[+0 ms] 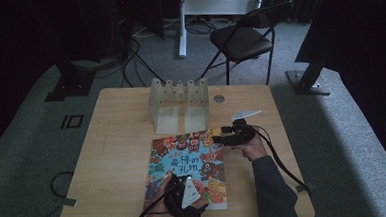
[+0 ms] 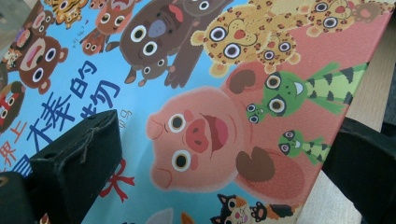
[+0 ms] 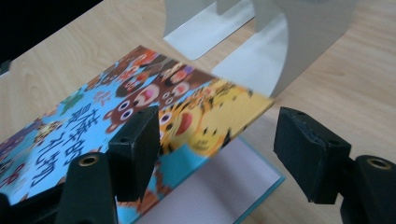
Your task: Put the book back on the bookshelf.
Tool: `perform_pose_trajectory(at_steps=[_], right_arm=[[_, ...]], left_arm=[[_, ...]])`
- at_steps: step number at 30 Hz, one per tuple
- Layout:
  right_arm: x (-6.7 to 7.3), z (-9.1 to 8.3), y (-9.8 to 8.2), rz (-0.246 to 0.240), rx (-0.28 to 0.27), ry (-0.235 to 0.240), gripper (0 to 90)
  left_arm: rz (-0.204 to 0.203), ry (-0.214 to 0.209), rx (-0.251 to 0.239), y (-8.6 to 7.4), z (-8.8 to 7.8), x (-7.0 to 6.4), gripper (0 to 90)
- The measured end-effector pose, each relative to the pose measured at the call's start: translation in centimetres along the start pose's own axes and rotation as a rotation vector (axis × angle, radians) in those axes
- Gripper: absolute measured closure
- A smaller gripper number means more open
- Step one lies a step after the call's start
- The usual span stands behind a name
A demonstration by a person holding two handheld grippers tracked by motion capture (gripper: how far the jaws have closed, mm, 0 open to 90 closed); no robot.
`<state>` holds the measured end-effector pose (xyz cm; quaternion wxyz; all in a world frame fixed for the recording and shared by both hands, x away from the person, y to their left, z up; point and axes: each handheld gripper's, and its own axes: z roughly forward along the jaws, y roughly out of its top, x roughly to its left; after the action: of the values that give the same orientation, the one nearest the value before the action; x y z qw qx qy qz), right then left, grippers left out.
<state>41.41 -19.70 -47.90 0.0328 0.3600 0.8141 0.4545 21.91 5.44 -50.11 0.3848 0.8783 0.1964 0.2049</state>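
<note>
The book (image 1: 190, 167) lay flat near the desk's (image 1: 118, 157) near edge, slightly right of the middle, its cover facing up and its far right corner pointing toward the rack (image 1: 178, 103) by the far edge. In the right gripper view that corner of the cover (image 3: 219, 116) was lifted off the page (image 3: 219, 191) beneath, showing pale paper, and the right tongs (image 3: 217, 147) stood wide around it, one pad over the cover and the other beyond its edge, neither pressing. The left tongs (image 2: 219, 163) were also wide open, hovering low over the book's near end with nothing held; whether a pad touched the cover could not be told.

The likely trouble, as I judged it: the raised cover could drop back before the right tongs closed, or the tongs could pinch only the thin edge and crease it. If the left tongs did not pin the near end, a pull could slide the whole book across the desk toward the rack, or off the near edge.

The high view gave the layout of book, rack and both hands (image 1: 253, 148) but hid the lifted cover; the right gripper view showed that gap plainly; the left gripper view showed the book's right edge and bare desk past it
</note>
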Motion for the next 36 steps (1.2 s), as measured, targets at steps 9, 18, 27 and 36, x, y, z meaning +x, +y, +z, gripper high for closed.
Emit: perform_pose_trajectory(at_steps=[9,18,27,36], right_arm=[[0.8,0.6,0.4,-0.004,0.035,0.075,37.1],[1.1,0.4,0.8,-0.002,0.000,0.106,44.9],[1.0,0.3,0.9,0.004,-0.005,0.112,47.3],[1.8,-0.1,1.9,-0.008,-0.034,0.127,52.7]], left_arm=[[-0.005,-0.013,-0.006,0.5,-0.2,0.2,1.8],[-0.028,-0.032,-0.061,0.2,-1.6,0.1,4.7],[-0.102,-0.031,-0.090,-0.8,-3.3,1.8,5.6],[-0.166,0.032,-0.130,-2.0,-4.7,4.6,10.5]])
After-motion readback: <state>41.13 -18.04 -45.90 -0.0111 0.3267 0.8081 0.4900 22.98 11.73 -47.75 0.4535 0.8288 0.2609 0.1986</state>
